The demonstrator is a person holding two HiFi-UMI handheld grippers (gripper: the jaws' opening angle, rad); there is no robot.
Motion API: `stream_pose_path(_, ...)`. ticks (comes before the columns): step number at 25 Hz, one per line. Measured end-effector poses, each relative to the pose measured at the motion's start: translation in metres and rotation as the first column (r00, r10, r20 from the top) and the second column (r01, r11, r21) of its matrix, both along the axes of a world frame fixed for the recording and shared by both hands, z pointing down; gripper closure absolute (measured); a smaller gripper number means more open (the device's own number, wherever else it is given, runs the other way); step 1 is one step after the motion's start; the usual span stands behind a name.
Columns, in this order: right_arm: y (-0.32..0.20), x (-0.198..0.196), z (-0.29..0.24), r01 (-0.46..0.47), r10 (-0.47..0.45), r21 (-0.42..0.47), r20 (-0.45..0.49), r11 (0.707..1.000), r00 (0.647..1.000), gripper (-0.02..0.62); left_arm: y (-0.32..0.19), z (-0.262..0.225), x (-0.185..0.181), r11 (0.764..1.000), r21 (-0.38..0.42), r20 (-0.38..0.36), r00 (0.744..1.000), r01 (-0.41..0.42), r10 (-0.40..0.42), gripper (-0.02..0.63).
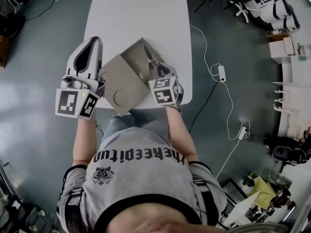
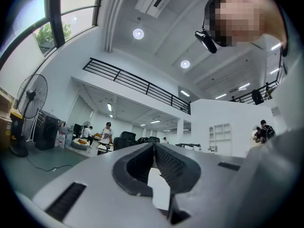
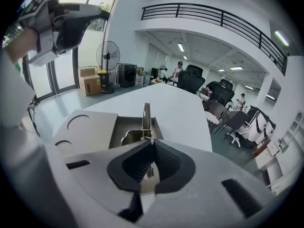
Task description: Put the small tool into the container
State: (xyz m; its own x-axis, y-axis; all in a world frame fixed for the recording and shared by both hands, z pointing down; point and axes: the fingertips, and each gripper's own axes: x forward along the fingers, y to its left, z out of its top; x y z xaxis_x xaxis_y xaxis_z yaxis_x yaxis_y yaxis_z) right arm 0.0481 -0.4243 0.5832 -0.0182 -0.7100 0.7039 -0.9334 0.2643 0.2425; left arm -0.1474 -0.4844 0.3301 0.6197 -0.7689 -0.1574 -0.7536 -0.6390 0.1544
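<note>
Step in hand: placing.
- small tool (image 3: 146,114): held over open container (image 1: 132,57), counter (image 1: 136,13) front edge.
- right gripper (image 3: 151,144): fingers clamped on small tool.
- left gripper (image 1: 91,45): fingers closed, empty.
- Next, likely: dip lower, open fingers.

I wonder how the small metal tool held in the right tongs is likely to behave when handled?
The small tool looks like thin shiny metal, so it is probably stiff and light, yet slippery. The right tongs pinch only a narrow part, so it might pivot. Its flat shape suggests it would slide, not roll, in the container.
</note>
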Motion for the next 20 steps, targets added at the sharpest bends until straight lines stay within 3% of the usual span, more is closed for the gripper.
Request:
stream_pose_path(11, -0.023, 0.0, 0.027, -0.015, 0.003, -0.102, -0.113, 0.995, 0.994, 0.589, -0.02, 0.013, -0.004, 0.999, -0.025, 0.0, 1.0, -0.025, 0.025, 0.592)
stream_pose_path(20, -0.046, 0.001, 0.063, 0.008, -0.048, -0.176, -0.225, 0.984, 0.973, 0.589, -0.038, 0.027, -0.01, 0.999, -0.04, 0.002, 1.0, -0.014, 0.014, 0.592)
